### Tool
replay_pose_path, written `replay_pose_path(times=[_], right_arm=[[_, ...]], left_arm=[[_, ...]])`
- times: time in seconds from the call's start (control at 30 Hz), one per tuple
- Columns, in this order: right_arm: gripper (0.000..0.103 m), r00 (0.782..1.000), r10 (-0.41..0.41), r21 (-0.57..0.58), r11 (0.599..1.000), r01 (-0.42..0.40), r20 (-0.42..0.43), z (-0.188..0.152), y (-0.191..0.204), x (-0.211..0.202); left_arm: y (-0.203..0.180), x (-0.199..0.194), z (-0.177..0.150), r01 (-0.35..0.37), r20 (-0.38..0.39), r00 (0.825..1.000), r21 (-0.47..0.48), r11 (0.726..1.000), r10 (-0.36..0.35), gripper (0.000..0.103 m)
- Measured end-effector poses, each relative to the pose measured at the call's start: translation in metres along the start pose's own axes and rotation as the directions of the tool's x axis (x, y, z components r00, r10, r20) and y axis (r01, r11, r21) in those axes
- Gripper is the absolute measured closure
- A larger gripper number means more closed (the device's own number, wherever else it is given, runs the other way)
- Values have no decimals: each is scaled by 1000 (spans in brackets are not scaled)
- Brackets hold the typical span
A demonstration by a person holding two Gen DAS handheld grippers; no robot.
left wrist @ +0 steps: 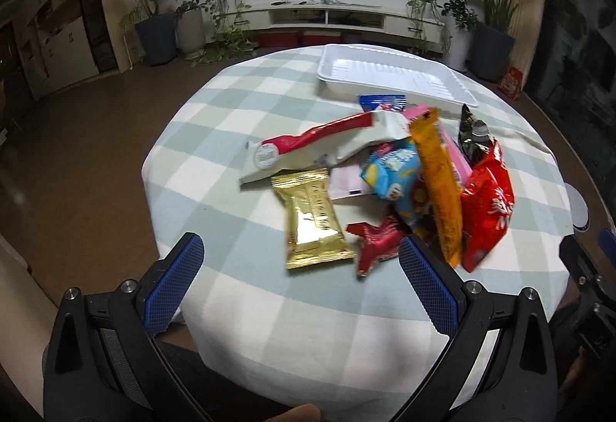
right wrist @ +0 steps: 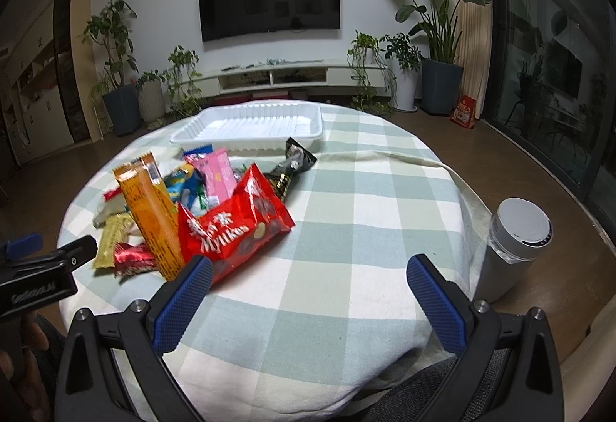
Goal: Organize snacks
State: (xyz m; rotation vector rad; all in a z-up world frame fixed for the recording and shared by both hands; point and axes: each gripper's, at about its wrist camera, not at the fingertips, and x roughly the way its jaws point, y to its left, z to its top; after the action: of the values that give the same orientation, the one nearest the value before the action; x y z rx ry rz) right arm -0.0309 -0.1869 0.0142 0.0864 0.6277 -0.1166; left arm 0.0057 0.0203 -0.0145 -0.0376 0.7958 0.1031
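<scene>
Snacks, crinkly foil and plastic packets in gold, red, orange, blue and pink, lie heaped on a round checked tablecloth just before a ribbed white rectangular tray, both left gripper and right gripper spread wide, empty.

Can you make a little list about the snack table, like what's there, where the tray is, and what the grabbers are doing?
table: round, checked cloth
tray: white tray, nothing in it, at the far side
snacks: loose pile in front of the tray
nearest snacks: gold packet, orange packet, red bag
farthest snack: black packet, beside the tray
left gripper: open, holding nothing
right gripper: open, holding nothing
off the table: grey canister on the floor
</scene>
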Motion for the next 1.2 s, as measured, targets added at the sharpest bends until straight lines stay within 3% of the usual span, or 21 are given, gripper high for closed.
replay_pose_path(times=[0.07,0.13,0.2,0.23,0.27,0.33,0.37,0.43,0.5,0.53,0.57,0.63,0.7,0.8,0.87,0.93,1.07,1.17,1.2], right_arm=[[0,1000,23,10,1000,-23,14,0,-1,-2],[0,999,42,19,999,-43,25,-1,-1,-3],[0,997,68,33,997,-68,28,3,-4,-1],[0,996,80,40,996,-81,27,6,-6,0],[0,995,93,51,994,-94,22,7,-7,1],[0,992,126,71,989,-126,4,10,-9,5],[0,990,139,78,987,-138,-7,11,-10,7],[0,988,153,79,985,-151,-26,14,-10,11],[0,988,149,62,987,-146,-43,16,-10,13],[0,989,139,54,989,-137,-50,18,-10,14],[0,989,136,52,990,-133,-53,19,-12,15],[0,987,148,68,987,-143,-70,21,-16,19],[1,980,174,87,982,-166,-93,21,-19,25],[1,975,188,95,980,-177,-121,19,-19,32],[1,969,201,91,978,-189,-143,17,-17,36],[1,967,204,86,977,-193,-152,17,-15,39],[2,960,215,90,975,-201,-182,15,-13,48],[7,953,224,94,973,-209,-206,13,-11,52],[7,952,223,92,974,-208,-211,12,-10,53]], left_arm=[[9,2,1,46,-14,999,-14,999,-46,0],[20,7,-1,141,-35,989,-48,989,-143,0],[30,17,-4,310,-66,946,-90,946,-316,0],[29,19,-5,342,-65,935,-82,936,-348,0],[28,17,-7,341,-53,938,-49,939,-343,0],[23,11,-13,263,-25,965,62,963,-262,0],[21,14,-15,236,-61,971,93,967,-231,0],[28,27,-10,239,-151,962,55,969,-229,0],[40,30,-5,268,-125,956,14,963,-264,0],[43,32,-1,238,-124,964,15,971,-234,0],[44,37,5,215,-140,968,27,976,-209,0],[44,44,18,250,-153,959,58,967,-239,0],[40,46,36,246,-127,965,151,957,-228,0],[29,53,69,191,-59,982,386,902,-182,0],[26,69,91,182,-79,983,494,850,-164,0],[27,82,107,234,-108,972,555,798,-210,0],[28,106,124,363,-196,930,613,702,-310,1],[24,130,122,414,-256,909,655,633,-329,3],[22,136,119,423,-274,905,668,613,-325,9]])
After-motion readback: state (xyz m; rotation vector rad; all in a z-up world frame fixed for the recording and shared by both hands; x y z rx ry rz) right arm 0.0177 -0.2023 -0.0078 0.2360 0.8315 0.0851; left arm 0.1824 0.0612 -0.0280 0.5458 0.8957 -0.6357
